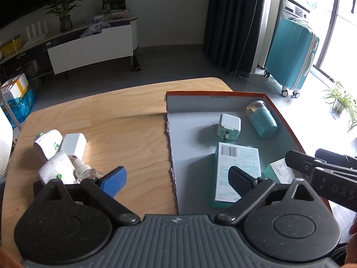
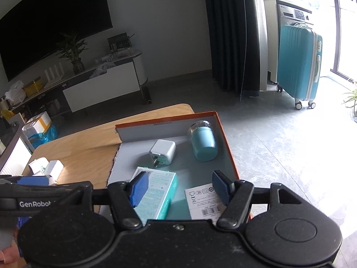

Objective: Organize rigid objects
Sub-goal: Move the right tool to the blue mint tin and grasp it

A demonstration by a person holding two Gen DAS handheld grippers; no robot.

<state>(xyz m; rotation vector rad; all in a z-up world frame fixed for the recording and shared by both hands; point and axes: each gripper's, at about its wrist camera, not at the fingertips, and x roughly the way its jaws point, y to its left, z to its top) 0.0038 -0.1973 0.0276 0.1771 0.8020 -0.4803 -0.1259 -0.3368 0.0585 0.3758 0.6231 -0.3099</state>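
An orange-rimmed grey tray lies on the right half of a wooden table. In it are a white charger plug, a teal jar on its side, a teal-and-white barcode box and a white labelled box. At the table's left lie white tubes, a small white box and a clear spray bottle. My left gripper is wide open over the tray's left edge, holding nothing. My right gripper hovers open above the two boxes, touching neither.
A teal suitcase stands on the floor beyond the table by dark curtains. A low TV cabinet with a potted plant lines the far wall. Boxes and a blue bag sit on the floor at left. The tray's right rim lies near the table's edge.
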